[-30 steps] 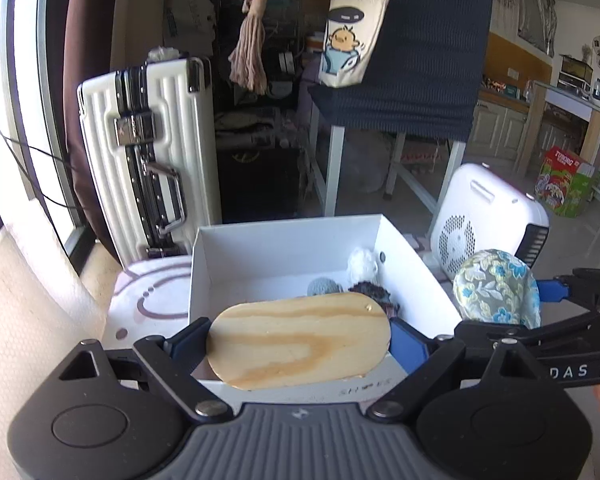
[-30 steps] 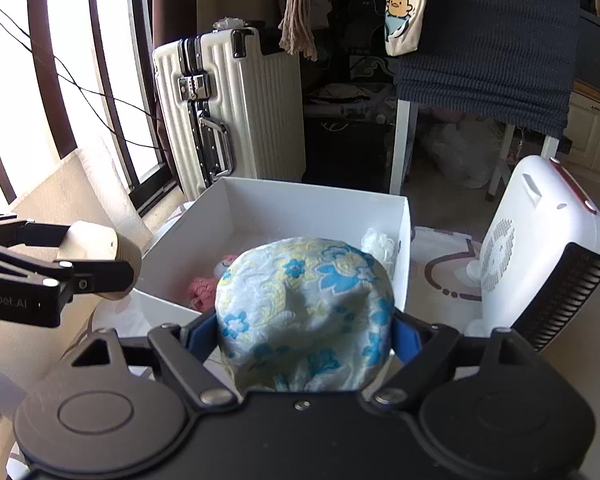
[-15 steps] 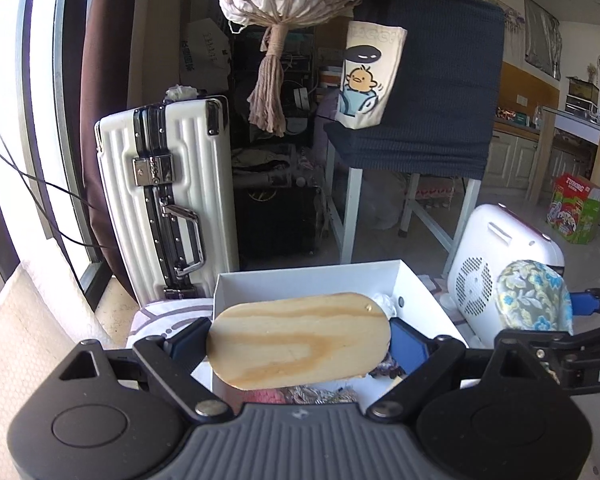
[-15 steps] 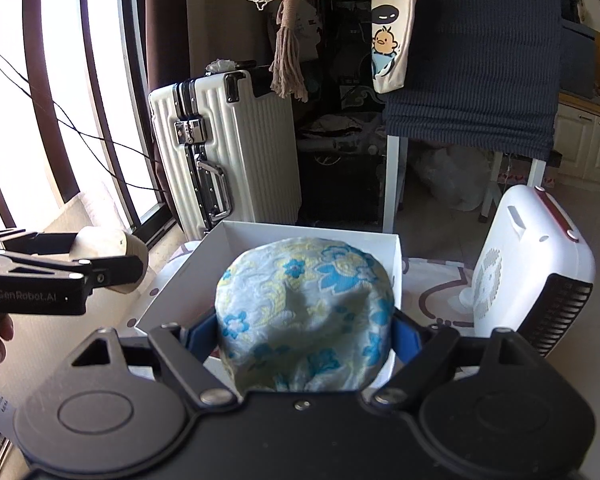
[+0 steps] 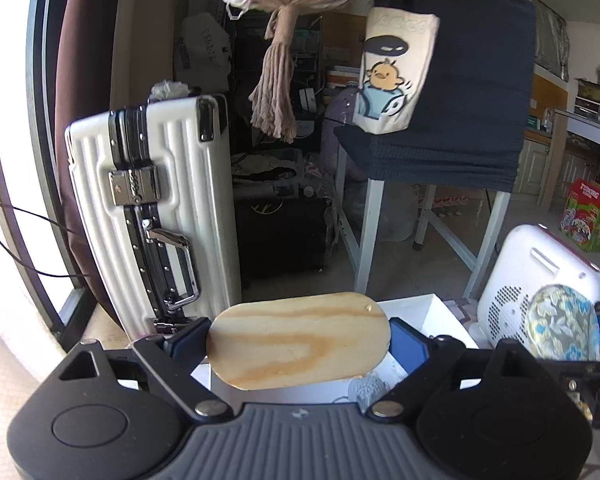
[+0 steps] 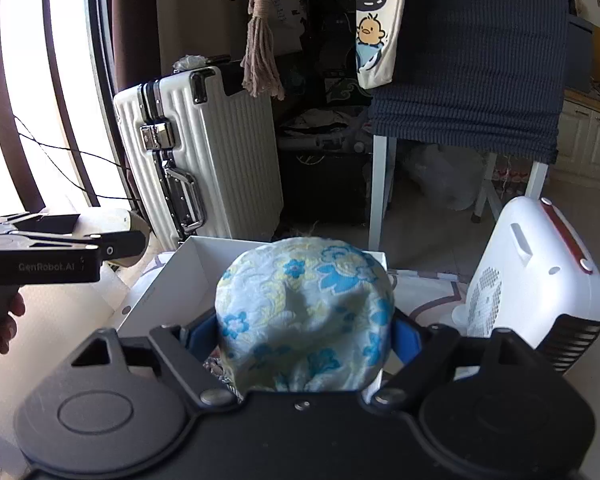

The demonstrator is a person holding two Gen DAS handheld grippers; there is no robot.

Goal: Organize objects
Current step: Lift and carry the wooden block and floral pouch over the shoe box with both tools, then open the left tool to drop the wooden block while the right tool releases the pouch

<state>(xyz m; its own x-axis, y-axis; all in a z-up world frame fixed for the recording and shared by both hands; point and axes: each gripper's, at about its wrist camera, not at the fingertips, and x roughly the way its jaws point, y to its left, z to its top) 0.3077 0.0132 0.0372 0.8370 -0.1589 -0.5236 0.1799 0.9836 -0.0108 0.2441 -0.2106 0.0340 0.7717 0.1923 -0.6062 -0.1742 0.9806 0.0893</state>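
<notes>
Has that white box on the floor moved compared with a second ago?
Cannot tell. The white box sits lower in the left wrist view, but the suitcase beside it dropped equally, so the camera shifted, not necessarily the box.

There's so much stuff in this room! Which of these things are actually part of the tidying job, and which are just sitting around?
Part of the job:
- wooden board, clamped in the left gripper
- floral fabric bundle, clamped in the right gripper
- white box, with small items inside

Just lying about:
- white suitcase
- white heater
- duck-print bag
- macrame hanger
</notes>
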